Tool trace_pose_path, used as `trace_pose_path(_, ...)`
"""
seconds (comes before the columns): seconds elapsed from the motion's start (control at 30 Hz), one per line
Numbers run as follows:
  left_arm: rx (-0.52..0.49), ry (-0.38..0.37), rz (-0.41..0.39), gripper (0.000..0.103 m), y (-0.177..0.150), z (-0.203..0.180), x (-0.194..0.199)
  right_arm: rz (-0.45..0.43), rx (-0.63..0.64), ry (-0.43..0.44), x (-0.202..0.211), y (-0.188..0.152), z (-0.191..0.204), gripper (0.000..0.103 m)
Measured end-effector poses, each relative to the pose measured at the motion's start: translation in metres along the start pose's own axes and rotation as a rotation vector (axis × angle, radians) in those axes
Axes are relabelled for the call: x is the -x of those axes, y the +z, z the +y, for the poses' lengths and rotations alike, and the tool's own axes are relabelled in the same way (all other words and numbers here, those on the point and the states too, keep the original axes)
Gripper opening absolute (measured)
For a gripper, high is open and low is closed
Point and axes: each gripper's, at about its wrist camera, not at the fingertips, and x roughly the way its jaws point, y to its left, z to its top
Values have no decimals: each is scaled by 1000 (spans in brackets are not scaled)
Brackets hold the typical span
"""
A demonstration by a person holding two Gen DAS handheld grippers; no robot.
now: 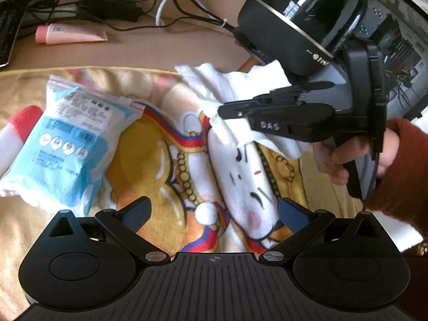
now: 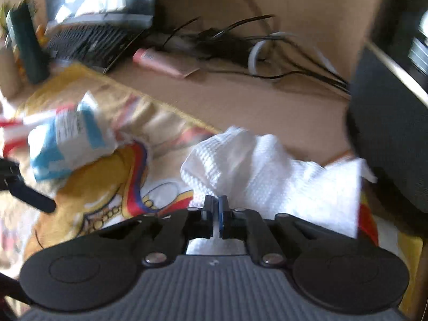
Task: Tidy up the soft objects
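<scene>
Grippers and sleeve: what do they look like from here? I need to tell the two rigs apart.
Both are matte black plastic with round pivot discs, silver bolts and blue finger pads. The left gripper has a ribbed deck with a small crosshair mark. The right gripper bears white "DAS" lettering and carries a glossy black camera housing with a cable. The sleeve is rust-red knit.

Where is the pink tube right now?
In the left wrist view the pink tube lies on the brown desk, top left, beyond the yellow cartoon blanket, beside the black cables.
</scene>
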Motion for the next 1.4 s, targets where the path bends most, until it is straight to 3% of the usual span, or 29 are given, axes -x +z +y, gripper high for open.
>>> trace_pose_path(0.07,-8,-17,-7,103,4,-4,-2,-42,-93,20,18,0,-12,3)
trace_pose_path(0.27,-57,-63,9,103,17,-23,-18,-236,-508,299,105,-20,-62,3)
trace_pose_path(0.3,-65,-66,20,103,19,-26,-22,-247,-553,313,114,-28,-68,3)
trace_pose_path(0.4,-86,-67,54,103,21,-33,-33,-179,-624,217,123,-71,-79,4)
trace_pose_path(0.47,-92,-68,74,103,22,-36,-40,-82,-611,78,116,-103,-80,4)
trace_pose_path(0.57,-103,-66,108,103,23,-41,-49,0,-518,-99,107,-129,-73,18)
trace_pose_path(0.6,-107,-64,120,103,23,-42,-52,-12,-473,-122,108,-129,-67,31)
trace_pose_path(0.63,-117,-62,130,103,23,-44,-54,-29,-429,-137,109,-129,-60,55)
trace_pose_path(0.7,-136,-57,149,103,23,-48,-58,-88,-339,-132,111,-117,-47,78)
trace_pose_path(0.8,-157,-48,164,103,23,-52,-60,-106,-151,-150,96,-98,-28,79)
trace_pose_path(0.87,-170,-40,168,103,22,-54,-60,-52,-59,-136,80,-91,-24,79)
trace_pose_path(1.0,-173,-21,155,103,21,-50,-53,39,11,-99,63,-93,-19,77)
trace_pose_path(1.07,-154,-18,152,103,20,-45,-51,51,6,-86,66,-94,-21,61)
trace_pose_path(1.1,-142,-16,152,103,20,-43,-50,63,-4,-81,68,-93,-24,38)
trace_pose_path(1.13,-131,-14,151,103,20,-41,-50,77,-13,-79,70,-92,-27,27)
trace_pose_path(1.17,-123,-11,149,103,20,-39,-49,90,-22,-76,72,-91,-30,9)
trace_pose_path(1.33,-102,-3,129,103,21,-35,-46,28,-115,-12,115,-85,-48,7)
trace_pose_path(1.4,-85,0,125,103,20,-32,-46,-53,-211,54,135,-76,-60,7)
